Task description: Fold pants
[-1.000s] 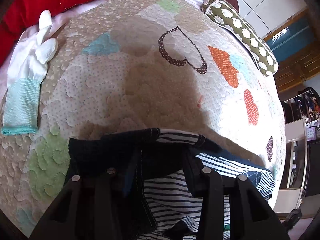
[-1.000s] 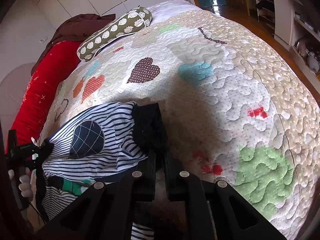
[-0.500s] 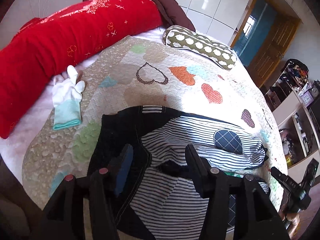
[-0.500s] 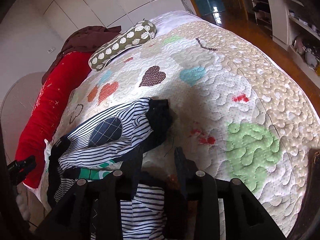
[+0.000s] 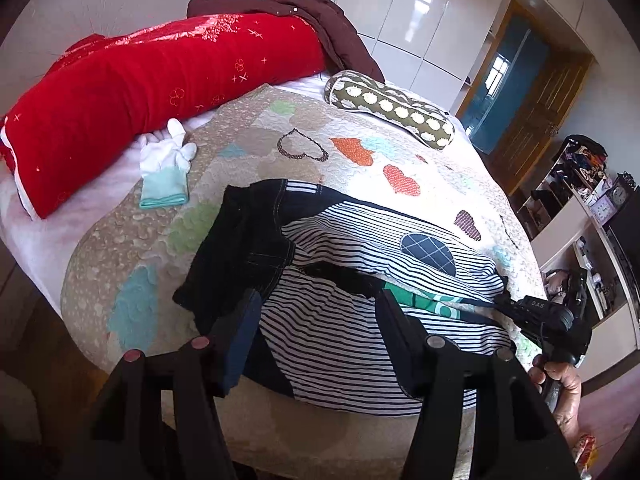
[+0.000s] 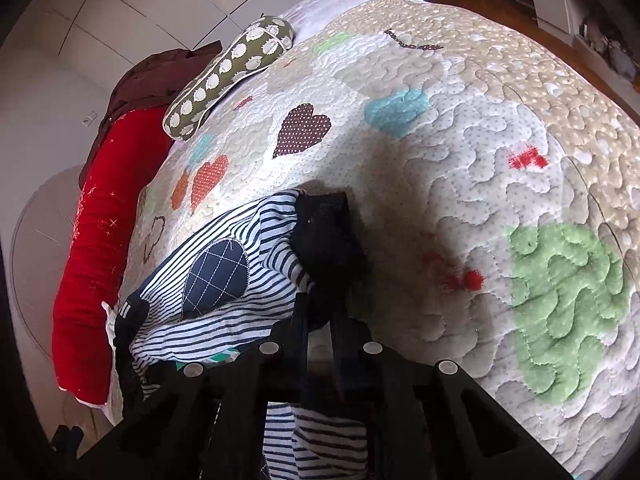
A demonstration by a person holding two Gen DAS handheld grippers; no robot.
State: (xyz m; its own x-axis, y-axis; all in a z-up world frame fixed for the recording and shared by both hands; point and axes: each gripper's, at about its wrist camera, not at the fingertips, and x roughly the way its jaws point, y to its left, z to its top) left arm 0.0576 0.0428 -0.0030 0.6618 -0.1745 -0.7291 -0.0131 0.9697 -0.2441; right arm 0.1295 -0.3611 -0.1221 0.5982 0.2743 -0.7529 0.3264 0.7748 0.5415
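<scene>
Pinching the dark cuff (image 6: 324, 236) again with right jaws, left jaws now spread above striped pants (image 5: 340, 320); refolding begins.

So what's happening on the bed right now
A person is folding a pair of striped pants on a heart-patterned quilt, with a handheld gripper in each hand. The left tool is open above the pants and holds nothing. The right tool is shut on the dark cuff at the end of a leg. The pants lie bunched and only partly folded. A white glove and a red bolster lie beside them.
</scene>
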